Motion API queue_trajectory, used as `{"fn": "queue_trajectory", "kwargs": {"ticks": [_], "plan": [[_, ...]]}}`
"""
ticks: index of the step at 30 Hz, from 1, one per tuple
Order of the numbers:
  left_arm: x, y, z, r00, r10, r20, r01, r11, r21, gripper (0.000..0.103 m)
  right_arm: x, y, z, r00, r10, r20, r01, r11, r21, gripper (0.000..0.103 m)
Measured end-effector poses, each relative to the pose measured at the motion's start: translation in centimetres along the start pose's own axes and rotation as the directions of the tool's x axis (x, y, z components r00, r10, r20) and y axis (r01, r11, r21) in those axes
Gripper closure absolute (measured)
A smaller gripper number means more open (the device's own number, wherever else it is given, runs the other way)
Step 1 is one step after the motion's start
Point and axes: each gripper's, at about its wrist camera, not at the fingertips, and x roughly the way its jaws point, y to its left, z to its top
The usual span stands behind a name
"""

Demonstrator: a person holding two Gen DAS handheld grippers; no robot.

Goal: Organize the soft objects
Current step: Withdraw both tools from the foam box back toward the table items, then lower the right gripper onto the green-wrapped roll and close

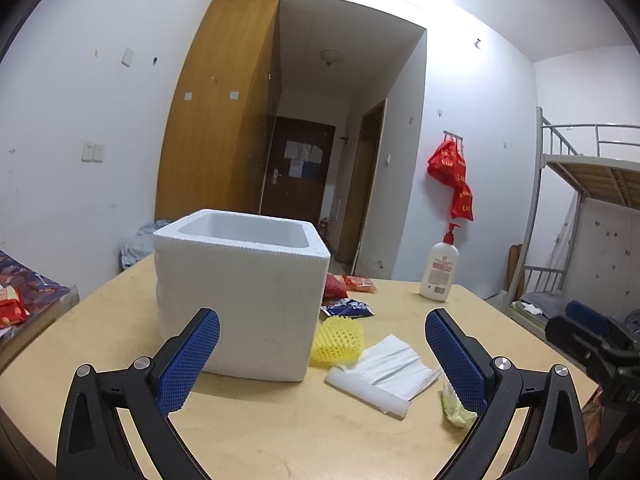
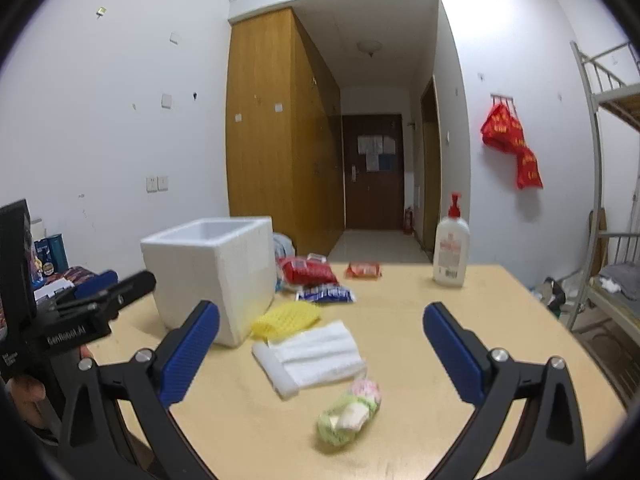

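we hold both tools above table (image 2: 460,320), nothing gripped. left gripper (image 1: 322,354) jaws spread wide, facing foam box (image 1: 240,300). right gripper (image 2: 320,354) jaws equally wide, lined up over green soft bundle (image 2: 350,412). white towel (image 2: 316,354), yellow mesh sleeve (image 2: 286,320) lie just beside box, likely destination bin.

Quick tally, table stuff only:
- foam box (image 2: 208,276) x1
- yellow foam net (image 2: 286,319) x1
- white tissue pack (image 2: 310,354) x1
- green crumpled wrapper (image 2: 350,412) x1
- red snack packets x2: big one (image 2: 306,270), small one (image 2: 363,270)
- blue packet (image 2: 326,293) x1
- lotion pump bottle (image 2: 451,248) x1
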Motion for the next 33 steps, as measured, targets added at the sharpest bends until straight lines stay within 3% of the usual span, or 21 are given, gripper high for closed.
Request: {"fn": "queue_trajectory", "kwargs": {"ticks": [14,22,26,33], "plan": [[0.9,-0.6,-2.2,0.998,-0.039,-0.057,0.039,0.999,0.010,0.000,1.7,-0.7,-3.8,0.989,-0.033,-0.147,0.036,0.999,0.020,0.000],[3.2,-1.5,-3.0,0.986,-0.085,-0.142,0.090,0.996,0.029,0.000,3.7,-2.2,-4.9,0.970,-0.042,-0.240,0.063,0.995,0.078,0.001],[4.5,-1.2,-3.5,0.979,-0.091,-0.182,0.095,0.995,0.013,0.000,5.4,-2.4,-5.5,0.952,-0.033,-0.304,0.060,0.995,0.082,0.013],[6.6,-1.6,-4.0,0.957,-0.109,-0.271,0.115,0.993,0.008,0.000,6.9,-2.7,-6.4,0.923,-0.025,-0.384,0.069,0.992,0.102,0.023]]}}
